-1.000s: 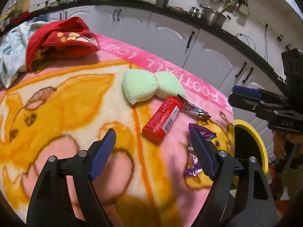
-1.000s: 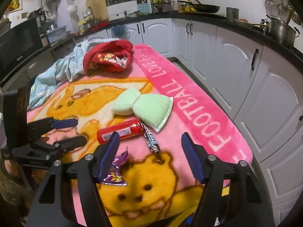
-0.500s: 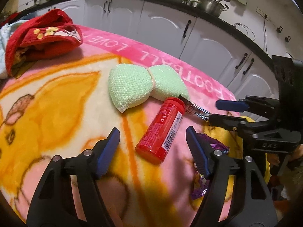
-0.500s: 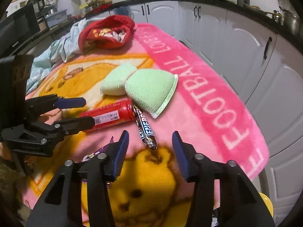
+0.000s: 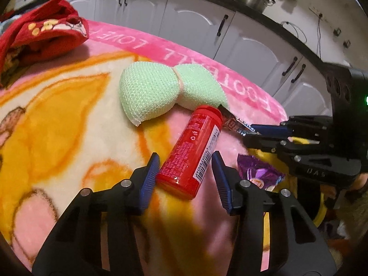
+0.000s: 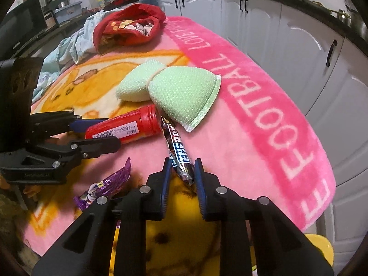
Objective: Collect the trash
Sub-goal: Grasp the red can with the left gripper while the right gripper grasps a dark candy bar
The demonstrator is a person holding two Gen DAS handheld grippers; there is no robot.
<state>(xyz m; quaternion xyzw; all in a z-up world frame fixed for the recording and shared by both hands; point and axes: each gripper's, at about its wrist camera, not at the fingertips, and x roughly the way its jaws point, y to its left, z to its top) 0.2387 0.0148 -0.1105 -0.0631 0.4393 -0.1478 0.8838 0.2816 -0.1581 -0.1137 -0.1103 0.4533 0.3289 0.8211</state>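
Lying on its side on a pink plush blanket (image 5: 69,119) printed with an orange cartoon bear, a red plastic bottle (image 5: 192,151) with a white barcode label has its base between the blue pads of the left gripper (image 5: 185,172); the jaws have just been closing, the left pad sits against the bottle's side while a narrow gap shows at the right pad, so no clamp is made yet. Beside the bottle's cap, a dark foil snack-bar wrapper (image 6: 178,150) with white lettering lies lengthwise, its near end between the pads of the right gripper (image 6: 182,172), whose jaws have also just been closing and now stand just at the wrapper's edges; whether they press it I cannot tell. A pale green bow-shaped mesh scrubbing sponge (image 6: 170,92) touches the bottle's cap end. A crumpled purple foil wrapper (image 6: 103,186) lies near the blanket's edge, between the two grippers. A red embroidered cloth (image 6: 128,27) is bunched at the far end.
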